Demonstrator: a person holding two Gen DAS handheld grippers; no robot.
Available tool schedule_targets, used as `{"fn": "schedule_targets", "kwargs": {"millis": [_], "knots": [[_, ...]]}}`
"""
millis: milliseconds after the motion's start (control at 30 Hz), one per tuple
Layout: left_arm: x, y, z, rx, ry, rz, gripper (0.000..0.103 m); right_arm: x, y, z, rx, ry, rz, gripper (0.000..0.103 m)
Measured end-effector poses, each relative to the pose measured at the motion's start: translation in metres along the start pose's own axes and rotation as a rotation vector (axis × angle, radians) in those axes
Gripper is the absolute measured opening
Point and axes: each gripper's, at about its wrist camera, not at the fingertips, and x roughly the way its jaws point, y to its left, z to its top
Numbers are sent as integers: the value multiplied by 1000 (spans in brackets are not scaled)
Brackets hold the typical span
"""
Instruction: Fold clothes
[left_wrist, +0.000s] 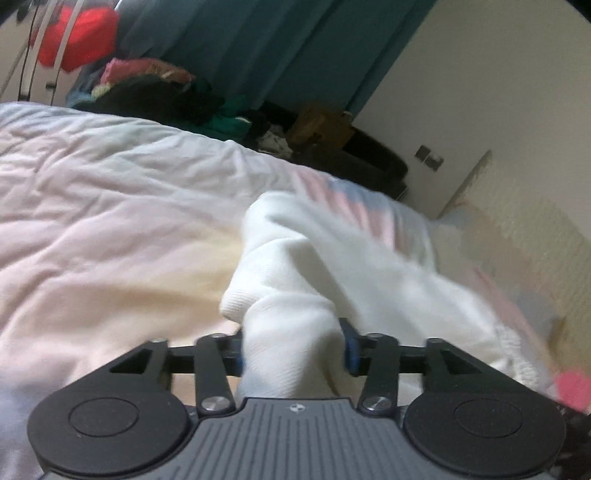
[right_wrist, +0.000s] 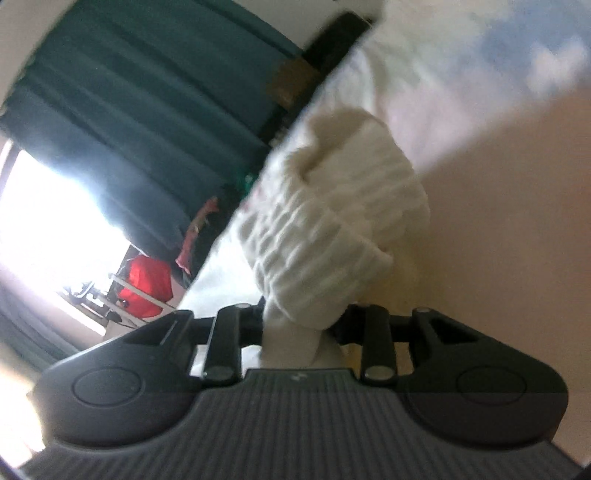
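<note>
Folding's barely started: we've got the white knit sweater (left_wrist: 295, 266) bunched over the bed (left_wrist: 110, 206), left tool (left_wrist: 295, 354) and right tool (right_wrist: 295, 332) each pinching a wad, nothing creased yet.

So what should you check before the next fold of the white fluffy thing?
1. White garment between the left tongs: ok.
2. Same garment between the right tongs: ok.
3. Left pads pressing firmly: cannot tell, the cloth hides the contact.
4. Right pads pressing firmly: cannot tell, too blurred.
5. Garment over the bed cover, not the floor: ok.
6. Garment lying flat: not ok, it is bunched.
</note>
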Motion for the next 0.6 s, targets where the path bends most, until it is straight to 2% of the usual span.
{"fn": "schedule_targets", "kwargs": {"millis": [100,267,367,600], "knots": [[-4,1,0,26,9,19,71,0,4,-2,-22,34,-50,40],[-26,-10,11,38,44,57,76,-24,23,7,-44,58,-157,40],[-59,-28,18,67,29,79,77,-49,37,9,-81,40,-214,40],[-158,-80,30,161,-67,63,87,-134,103,6,-243,-85,-165,40]]}}
